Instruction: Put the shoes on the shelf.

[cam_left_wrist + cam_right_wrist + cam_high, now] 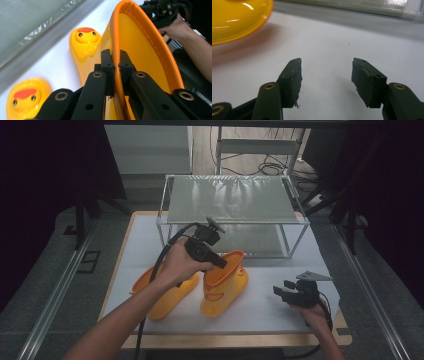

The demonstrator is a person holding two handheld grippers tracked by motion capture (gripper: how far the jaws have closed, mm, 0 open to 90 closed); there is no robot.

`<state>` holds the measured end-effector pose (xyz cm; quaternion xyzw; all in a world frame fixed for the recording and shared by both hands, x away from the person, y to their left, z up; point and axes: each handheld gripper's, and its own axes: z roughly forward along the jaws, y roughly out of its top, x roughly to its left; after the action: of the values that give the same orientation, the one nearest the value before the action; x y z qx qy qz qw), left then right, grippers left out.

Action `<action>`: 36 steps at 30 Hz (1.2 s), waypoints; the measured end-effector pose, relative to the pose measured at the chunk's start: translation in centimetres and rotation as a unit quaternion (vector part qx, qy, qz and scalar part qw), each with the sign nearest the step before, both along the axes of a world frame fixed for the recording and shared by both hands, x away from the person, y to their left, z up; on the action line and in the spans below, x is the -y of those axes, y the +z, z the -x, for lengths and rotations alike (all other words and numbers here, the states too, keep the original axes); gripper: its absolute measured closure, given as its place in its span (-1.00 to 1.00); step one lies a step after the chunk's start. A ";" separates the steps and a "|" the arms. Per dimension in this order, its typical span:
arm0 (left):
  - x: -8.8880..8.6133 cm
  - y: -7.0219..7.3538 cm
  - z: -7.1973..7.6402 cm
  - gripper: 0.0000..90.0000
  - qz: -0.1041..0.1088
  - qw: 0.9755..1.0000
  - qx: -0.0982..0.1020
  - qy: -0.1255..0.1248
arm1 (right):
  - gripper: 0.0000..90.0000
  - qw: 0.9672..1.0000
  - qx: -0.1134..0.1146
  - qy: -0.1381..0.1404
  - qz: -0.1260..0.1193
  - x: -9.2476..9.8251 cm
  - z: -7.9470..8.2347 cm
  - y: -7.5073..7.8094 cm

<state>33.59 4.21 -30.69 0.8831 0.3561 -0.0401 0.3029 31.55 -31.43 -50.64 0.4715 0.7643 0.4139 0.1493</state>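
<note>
Two yellow rubber boots with duck faces on the toes are on the white table top. The right boot point(223, 292) point(140, 42) has its orange rim pinched between the jaws of my left gripper point(224, 264) point(115, 66), which is shut on it. The left boot point(167, 296) point(25, 96) lies beside it under my left forearm. My right gripper point(281, 291) point(325, 75) rests low at the table's right front, open, with nothing between its pads. A curved yellow part of a boot point(234, 17) shows at the upper left of the right gripper view.
A metal-framed shelf rack point(232, 200) with two mesh levels stands at the back of the table, just behind the boots. The white table top point(280, 315) has bare room around my right gripper. Cables lie on the floor behind the rack.
</note>
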 end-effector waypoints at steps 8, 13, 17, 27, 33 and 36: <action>-3.3 -0.9 1.5 0.92 -0.012 1.000 0.008 0.003 | -0.08 1.000 -0.002 0.001 0.002 -0.2 0.0 -0.1; -6.0 -2.5 2.3 0.92 -0.027 1.000 0.005 0.012 | -0.08 1.000 -0.003 0.000 0.002 -0.1 0.0 -0.1; -7.0 -2.9 2.5 0.92 -0.024 1.000 0.002 0.013 | -0.08 1.000 -0.004 0.000 0.002 -0.2 0.0 -0.1; -9.0 -3.8 3.9 0.81 -0.040 0.999 0.021 0.007 | -0.08 1.000 -0.003 -0.001 0.001 0.0 0.1 -0.2; -9.4 -4.0 3.7 0.54 -0.027 0.999 0.014 0.017 | -0.08 1.000 -0.003 0.000 0.001 -0.1 0.1 -0.2; -9.5 -3.8 3.8 0.42 -0.006 1.000 0.016 0.020 | -0.08 1.000 -0.003 -0.001 0.001 0.0 0.1 -0.2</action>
<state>29.83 13.72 -34.47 0.8782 0.3690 -0.0173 0.3039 31.45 -31.43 -50.84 0.4729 0.7649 0.4116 0.1479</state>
